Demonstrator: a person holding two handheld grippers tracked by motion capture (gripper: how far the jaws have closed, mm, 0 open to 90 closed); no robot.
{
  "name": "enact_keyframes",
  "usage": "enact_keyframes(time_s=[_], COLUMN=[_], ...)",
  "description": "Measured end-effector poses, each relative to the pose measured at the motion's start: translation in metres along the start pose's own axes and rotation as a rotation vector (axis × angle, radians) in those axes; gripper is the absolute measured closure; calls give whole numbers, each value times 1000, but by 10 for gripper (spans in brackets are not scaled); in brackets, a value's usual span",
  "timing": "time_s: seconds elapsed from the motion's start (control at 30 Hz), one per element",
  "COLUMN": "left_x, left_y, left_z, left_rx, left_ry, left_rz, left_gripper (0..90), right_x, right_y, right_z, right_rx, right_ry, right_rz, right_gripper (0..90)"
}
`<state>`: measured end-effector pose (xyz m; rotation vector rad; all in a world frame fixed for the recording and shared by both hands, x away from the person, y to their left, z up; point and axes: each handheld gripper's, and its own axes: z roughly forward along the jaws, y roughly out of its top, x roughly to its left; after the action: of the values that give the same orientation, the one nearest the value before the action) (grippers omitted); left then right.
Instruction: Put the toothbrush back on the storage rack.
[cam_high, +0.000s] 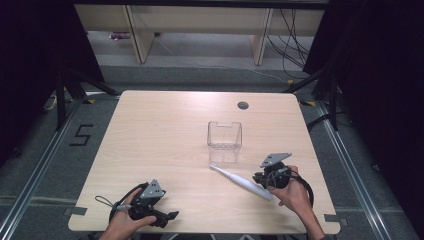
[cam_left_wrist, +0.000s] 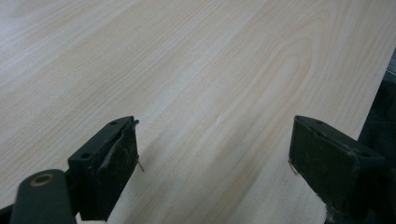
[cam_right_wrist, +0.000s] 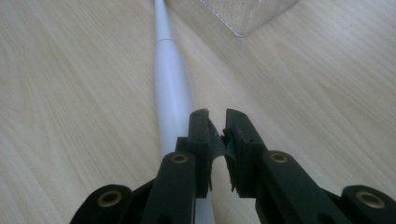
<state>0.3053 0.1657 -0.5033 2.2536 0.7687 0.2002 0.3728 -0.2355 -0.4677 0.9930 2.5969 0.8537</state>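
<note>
Seemingly clamped together, the right gripper (cam_right_wrist: 217, 122) rides above the white toothbrush (cam_right_wrist: 172, 88), whose handle runs under its jaws; whether they pinch it I cannot tell. The toothbrush lies just before the clear box (cam_high: 224, 140), likely its destination. The left gripper (cam_left_wrist: 215, 154), near the table (cam_high: 160, 135) edge, stands released, as its own view shows.

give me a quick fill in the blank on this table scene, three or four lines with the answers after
1. The white electric toothbrush lies flat on the ____ table.
2. The left gripper has its jaws wide ____ over bare tabletop.
3. The clear plastic container stands ____, with nothing in it.
4. The right gripper, jaws nearly together, sits over the toothbrush's ____ end, the thick one.

Missing words: wooden; open; upright; handle
</note>
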Motion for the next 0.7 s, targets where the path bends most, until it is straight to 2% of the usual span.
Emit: enact_keyframes(time_s=[0.03, 0.07, 0.13, 0.2, 0.27, 0.3, 0.33, 0.37, 0.4, 0.43, 0.47, 0.5, 0.57, 0.63, 0.7], left_x=[0, 0, 0, 0, 0, 0, 0, 0, 0, 0, 0, 0, 0, 0, 0], left_y=[0, 0, 0, 0, 0, 0, 0, 0, 0, 0, 0, 0, 0, 0, 0], left_z=[0, 0, 0, 0, 0, 0, 0, 0, 0, 0, 0, 0, 0, 0, 0], left_rx=[0, 0, 1, 5, 1, 3, 2, 3, 2, 2, 3, 3, 0, 4, 0], left_ry=[0, 1, 0, -2, 1, -4, -3, -3, -3, -4, -4, -1, 0, -5, 1], left_rz=[1, -1, 0, 2, -1, -1, -3, -3, -3, -3, -3, -1, -2, -1, 0], left_gripper=[149, 149, 149, 149, 149, 149, 149, 149, 149, 149, 149, 149, 149, 149, 149], right_x=[0, 2, 3, 5, 8, 10, 8, 9, 10, 11, 9, 11, 10, 12, 13], right_y=[2, 3, 8, 10, 13, 14, 15, 16, 17, 18, 19, 20, 23, 26, 29], right_z=[-1, 0, -1, 2, 3, 2, 4, 5, 5, 6, 7, 7, 8, 10, 12], right_rx=[16, 7, 21, 22, 43, 71, 66, 64, 81, 89, 83, 105, 100, 115, 123], right_ry=[3, -3, 24, 22, 15, 27, 25, 20, 39, 26, 37, 36, 35, 41, 49], right_rz=[-5, -2, -30, -45, -51, -46, -89, -85, -85, -84, -121, -87, -125, -105, -130], right_gripper=[769, 761, 701, 678, 642, 634, 626, 622, 613, 603, 593, 585, 570, 560, 550])
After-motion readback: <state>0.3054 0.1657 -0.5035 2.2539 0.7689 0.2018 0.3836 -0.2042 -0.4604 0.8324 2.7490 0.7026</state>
